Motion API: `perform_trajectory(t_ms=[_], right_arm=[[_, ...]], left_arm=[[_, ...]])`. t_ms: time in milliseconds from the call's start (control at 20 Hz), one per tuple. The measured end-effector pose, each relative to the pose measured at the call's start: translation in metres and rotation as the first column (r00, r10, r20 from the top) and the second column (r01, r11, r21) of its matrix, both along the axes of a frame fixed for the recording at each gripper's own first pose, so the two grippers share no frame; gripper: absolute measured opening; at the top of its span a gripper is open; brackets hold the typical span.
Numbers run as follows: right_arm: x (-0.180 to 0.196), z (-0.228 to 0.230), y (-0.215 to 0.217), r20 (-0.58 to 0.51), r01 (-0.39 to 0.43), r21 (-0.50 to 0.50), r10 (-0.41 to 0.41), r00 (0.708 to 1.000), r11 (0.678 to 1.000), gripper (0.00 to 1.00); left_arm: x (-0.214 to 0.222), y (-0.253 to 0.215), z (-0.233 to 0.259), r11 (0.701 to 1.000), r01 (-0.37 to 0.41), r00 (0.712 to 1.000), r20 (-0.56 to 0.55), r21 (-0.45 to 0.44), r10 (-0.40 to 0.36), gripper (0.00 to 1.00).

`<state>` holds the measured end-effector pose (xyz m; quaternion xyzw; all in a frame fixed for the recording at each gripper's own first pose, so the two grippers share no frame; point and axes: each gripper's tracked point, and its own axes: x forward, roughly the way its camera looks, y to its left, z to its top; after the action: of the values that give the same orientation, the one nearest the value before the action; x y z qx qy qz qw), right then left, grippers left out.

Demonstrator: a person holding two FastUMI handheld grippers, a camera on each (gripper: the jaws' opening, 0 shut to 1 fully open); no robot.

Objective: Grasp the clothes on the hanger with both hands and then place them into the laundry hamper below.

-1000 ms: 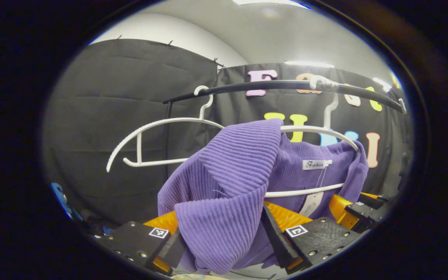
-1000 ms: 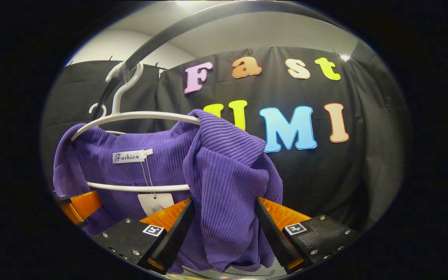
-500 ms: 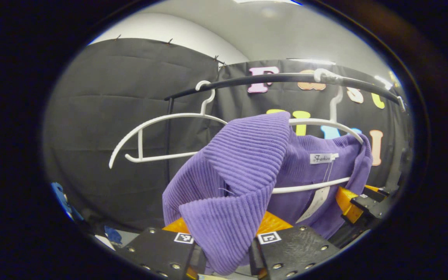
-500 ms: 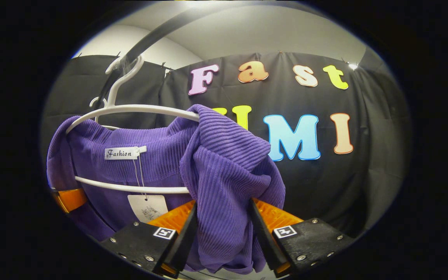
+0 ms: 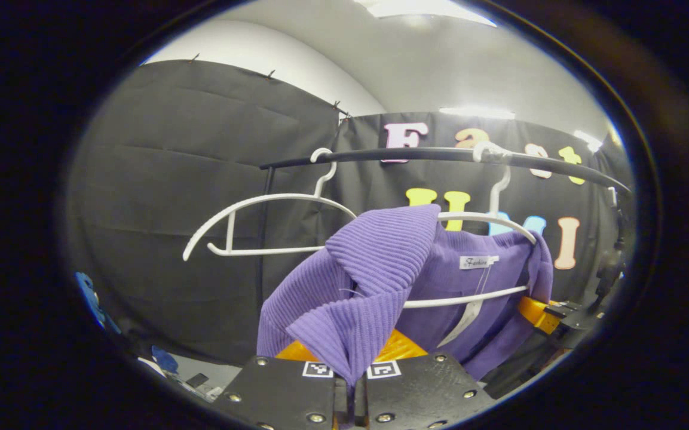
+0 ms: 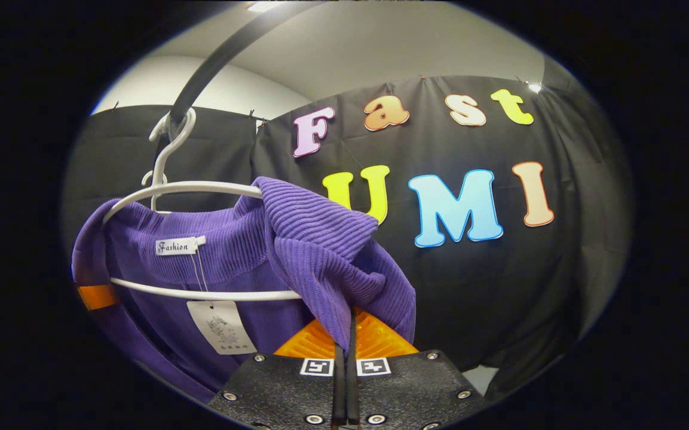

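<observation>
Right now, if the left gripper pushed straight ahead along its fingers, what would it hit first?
The sweater it already pinches; the left gripper would only bunch that shoulder fold. Behind it likely comes the hanger, though depth is unclear.

The purple sweater covers the near arm of its white hanger and hides the left claw fingertips in its fold, while in the right gripper view its lower hem runs off the picture's edge behind the right claw.
</observation>
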<state>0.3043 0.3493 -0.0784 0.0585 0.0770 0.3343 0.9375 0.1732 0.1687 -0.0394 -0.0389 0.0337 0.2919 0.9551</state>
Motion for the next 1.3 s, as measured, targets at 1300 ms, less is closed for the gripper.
perform_trajectory(t_ms=[1300], right_arm=[[-0.042,0.037,-0.053,0.091,0.305,-0.066,-0.299,0.950,0.950,0.00]], left_arm=[[-0.032,0.079,0.112,0.976,0.216,0.970,0.110,0.033,-0.218,0.05]])
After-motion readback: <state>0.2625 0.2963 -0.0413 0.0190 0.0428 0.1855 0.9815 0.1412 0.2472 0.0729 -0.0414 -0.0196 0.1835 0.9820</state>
